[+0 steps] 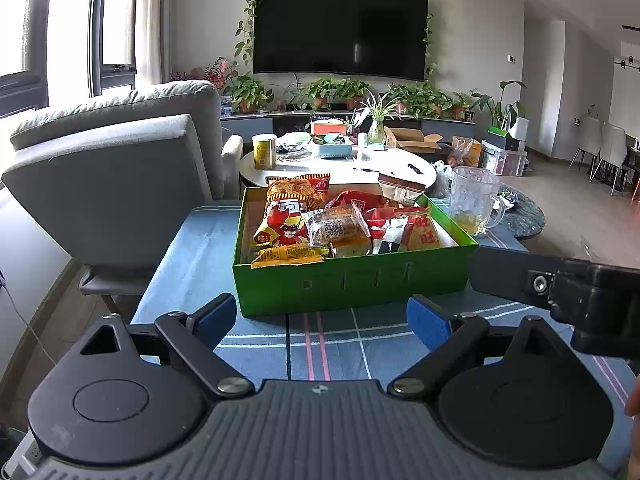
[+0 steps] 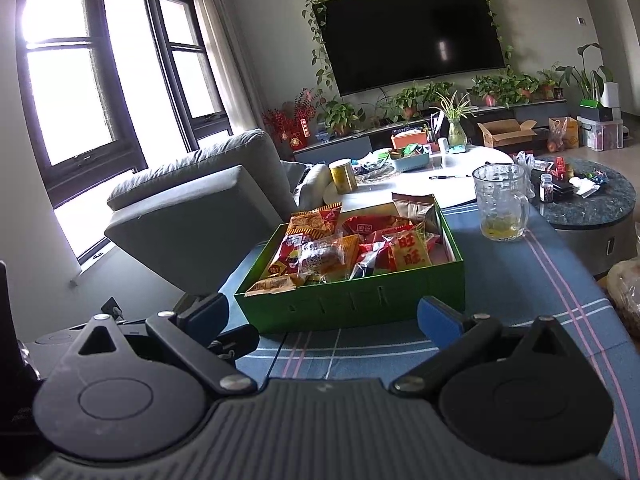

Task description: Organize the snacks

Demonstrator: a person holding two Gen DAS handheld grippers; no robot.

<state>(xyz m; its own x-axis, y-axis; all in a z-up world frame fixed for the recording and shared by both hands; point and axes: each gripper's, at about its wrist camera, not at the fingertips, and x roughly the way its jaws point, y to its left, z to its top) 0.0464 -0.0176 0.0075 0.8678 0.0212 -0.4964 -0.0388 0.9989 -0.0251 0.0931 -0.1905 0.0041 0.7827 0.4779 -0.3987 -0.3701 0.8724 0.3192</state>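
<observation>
A green box [image 1: 352, 286] stands on the blue checked cloth [image 1: 340, 344], filled with several snack packets: a red and yellow crab-print bag [image 1: 282, 226], a clear-wrapped cake [image 1: 336, 228], a yellow and red packet [image 1: 424, 232]. The same box [image 2: 360, 296] shows in the right wrist view with its packets [image 2: 410, 254]. My left gripper [image 1: 322, 316] is open and empty, just short of the box's near wall. My right gripper [image 2: 320, 316] is open and empty, also just in front of the box. Part of the right gripper [image 1: 580, 292] shows at the right of the left wrist view.
A glass mug [image 2: 500, 206] with yellow dregs stands on the cloth right of the box. A grey armchair [image 1: 120, 176] is at left. Behind are a white round table [image 1: 340, 168] with a yellow can [image 1: 264, 152] and clutter, and a dark round table [image 2: 588, 204].
</observation>
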